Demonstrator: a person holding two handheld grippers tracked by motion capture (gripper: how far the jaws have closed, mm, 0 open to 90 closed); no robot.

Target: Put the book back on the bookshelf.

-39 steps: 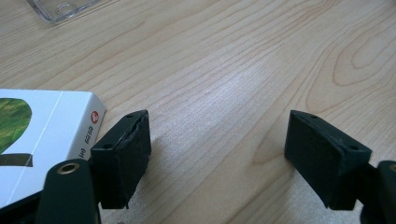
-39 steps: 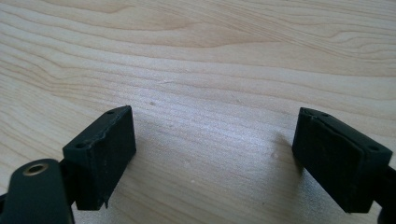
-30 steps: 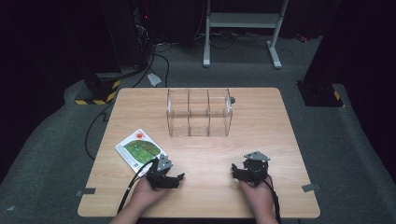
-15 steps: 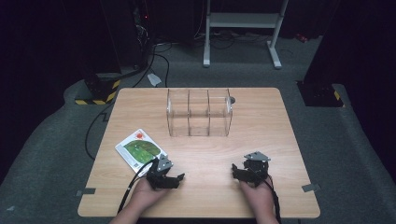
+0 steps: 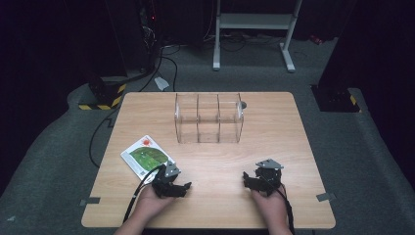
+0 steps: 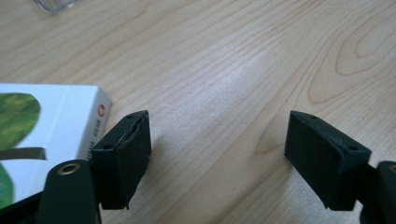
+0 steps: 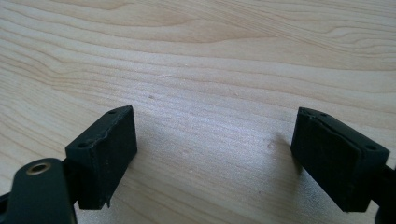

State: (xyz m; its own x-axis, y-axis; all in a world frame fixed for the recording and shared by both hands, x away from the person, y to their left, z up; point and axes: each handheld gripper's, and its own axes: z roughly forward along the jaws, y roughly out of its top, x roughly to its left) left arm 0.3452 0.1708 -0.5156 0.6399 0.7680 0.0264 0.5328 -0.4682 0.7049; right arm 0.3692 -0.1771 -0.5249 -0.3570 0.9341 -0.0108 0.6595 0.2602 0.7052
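A clear plastic box [image 5: 209, 118] with three compartments stands at the table's far middle. A flat white book with a green picture [image 5: 145, 156] lies at the near left; its edge [image 6: 56, 135] shows in the left gripper view. My left gripper [image 5: 182, 188] rests low on the wood just in front of the book, open, with bare table between its jaws [image 6: 219, 154]. My right gripper [image 5: 246, 180] rests at the near right, open over bare wood [image 7: 215, 154]. Both are held by hands that come in from the bottom edge.
The wooden table [image 5: 274, 142] has open room between the box and the grippers. A small grey round object [image 5: 243, 104] lies behind the box's right end. Cables [image 5: 147, 183] trail from the grippers. A white frame stand [image 5: 254, 22] is on the floor beyond.
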